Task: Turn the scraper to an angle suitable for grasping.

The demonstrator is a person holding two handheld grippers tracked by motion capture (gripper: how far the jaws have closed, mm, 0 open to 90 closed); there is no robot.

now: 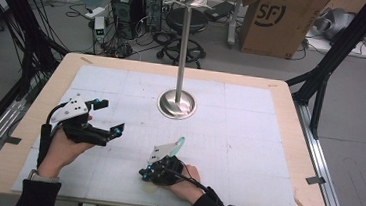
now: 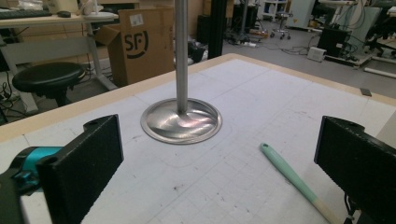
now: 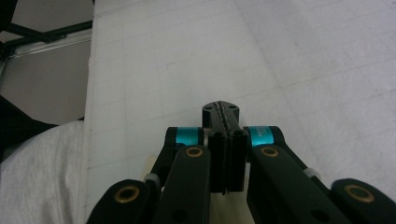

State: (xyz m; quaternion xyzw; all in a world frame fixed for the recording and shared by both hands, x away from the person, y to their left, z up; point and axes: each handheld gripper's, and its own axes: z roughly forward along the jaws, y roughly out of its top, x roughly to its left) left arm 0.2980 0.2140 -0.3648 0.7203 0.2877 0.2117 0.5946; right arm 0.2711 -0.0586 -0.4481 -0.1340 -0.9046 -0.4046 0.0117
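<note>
Your left gripper (image 1: pixel 111 115) sits near the table's (image 1: pixel 288 142) left edge, jaws spread wide and holding nothing. Your right gripper (image 3: pixel 226 113), by the near edge, has its jaws pressed together on a mint-green utensil handle (image 2: pixel 289 175). The steel stand (image 1: pixel 177 102) rises toward the far edge.

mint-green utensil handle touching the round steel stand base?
Apart. The left gripper view shows bare white mat between the tip of the mint-green utensil handle and the rim of the round steel stand base.
</note>
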